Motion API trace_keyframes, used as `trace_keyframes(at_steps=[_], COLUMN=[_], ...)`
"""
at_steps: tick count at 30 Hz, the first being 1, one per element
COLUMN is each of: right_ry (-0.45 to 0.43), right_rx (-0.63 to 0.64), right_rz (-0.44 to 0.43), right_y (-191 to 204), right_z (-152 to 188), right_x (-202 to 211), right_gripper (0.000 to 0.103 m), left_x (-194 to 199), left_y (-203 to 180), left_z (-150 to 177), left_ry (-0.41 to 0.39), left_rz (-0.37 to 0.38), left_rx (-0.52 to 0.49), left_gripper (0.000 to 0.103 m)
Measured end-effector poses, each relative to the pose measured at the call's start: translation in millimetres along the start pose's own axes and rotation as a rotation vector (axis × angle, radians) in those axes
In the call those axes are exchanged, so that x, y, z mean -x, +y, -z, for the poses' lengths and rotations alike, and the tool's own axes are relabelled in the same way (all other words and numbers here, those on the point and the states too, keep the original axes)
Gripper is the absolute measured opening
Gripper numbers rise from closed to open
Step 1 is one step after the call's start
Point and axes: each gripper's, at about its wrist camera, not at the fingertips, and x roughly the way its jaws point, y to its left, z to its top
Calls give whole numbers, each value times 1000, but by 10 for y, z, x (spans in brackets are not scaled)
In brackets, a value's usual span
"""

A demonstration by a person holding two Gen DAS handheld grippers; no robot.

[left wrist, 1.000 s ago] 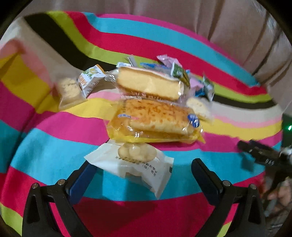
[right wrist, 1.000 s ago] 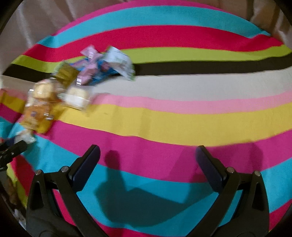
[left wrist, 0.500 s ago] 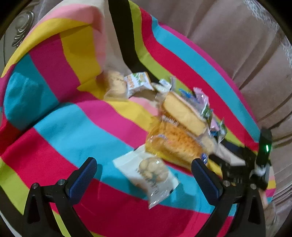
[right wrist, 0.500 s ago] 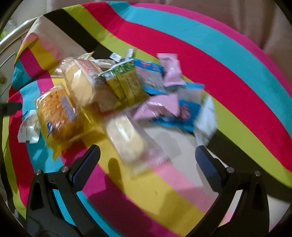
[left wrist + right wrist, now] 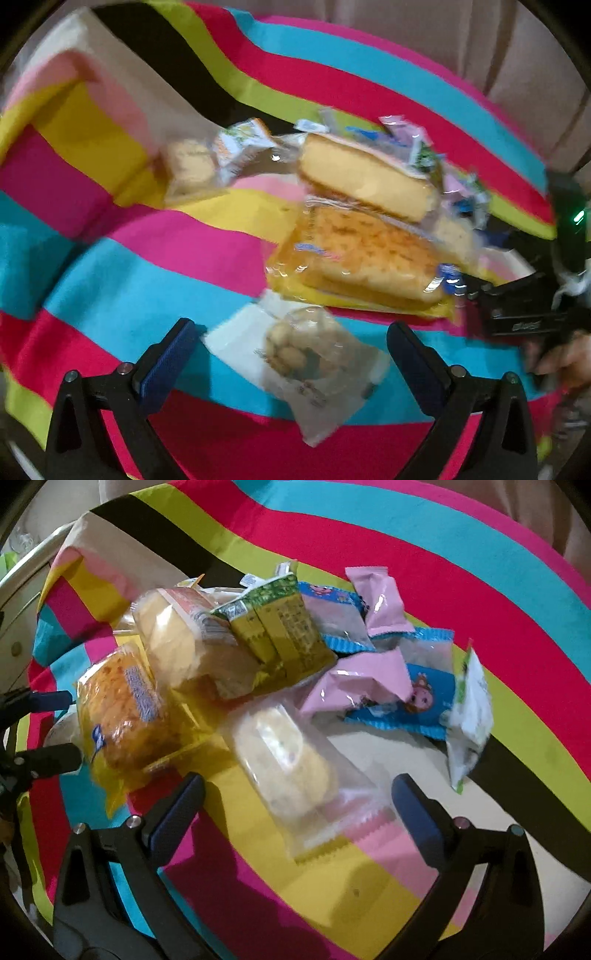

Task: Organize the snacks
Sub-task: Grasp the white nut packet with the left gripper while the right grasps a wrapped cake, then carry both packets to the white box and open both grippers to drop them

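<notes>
- Bright striped cloth (image 5: 480,602) covers the surface, with beige drapery (image 5: 443,44) behind it and the surface's left edge dropping off beside a pale cabinet (image 5: 18,635).
- Left gripper (image 5: 288,350) has its fingers spread wide, holding nothing; a white packet of small round cookies (image 5: 303,354) lies between them, touching neither.
- Just beyond sit an orange-crusted bread (image 5: 365,258) in a yellow wrapper and a pale sponge cake slice (image 5: 362,181), stacked close together.
- Right gripper (image 5: 299,794) has its fingers spread too, empty; a clear-wrapped pale roll (image 5: 291,768) lies between them, slanted.
- Behind it: green packet (image 5: 280,627), pink sachets (image 5: 380,598), blue cartoon wrappers (image 5: 417,698), all overlapping.
- Bare striped cloth stretches to the right of the pile and in front of both grippers.
</notes>
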Motion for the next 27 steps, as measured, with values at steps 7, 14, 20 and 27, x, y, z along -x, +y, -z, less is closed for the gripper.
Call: trace_keyframes(at_steps=[7,14,20,27], right_ry=[-28,-57,-127,-310], right_rx=[-49,-215,-385,-484], right_rz=[27,92,86,122], right_y=[123,326,554,989], right_z=[-6,450,940,1249], right_x=[79,636,1150,2011], right_gripper=[51,41,41,40], left_x=[153,481,940,1800], left_y=[125,273,258,74], left_z=[204,499,676,671], left_ry=[-33,-108,-186,-394], left_rz=[-30,-15,-2,80], left_rx=[-93,-161,-190,-234], left_gripper=[61,59,59,59])
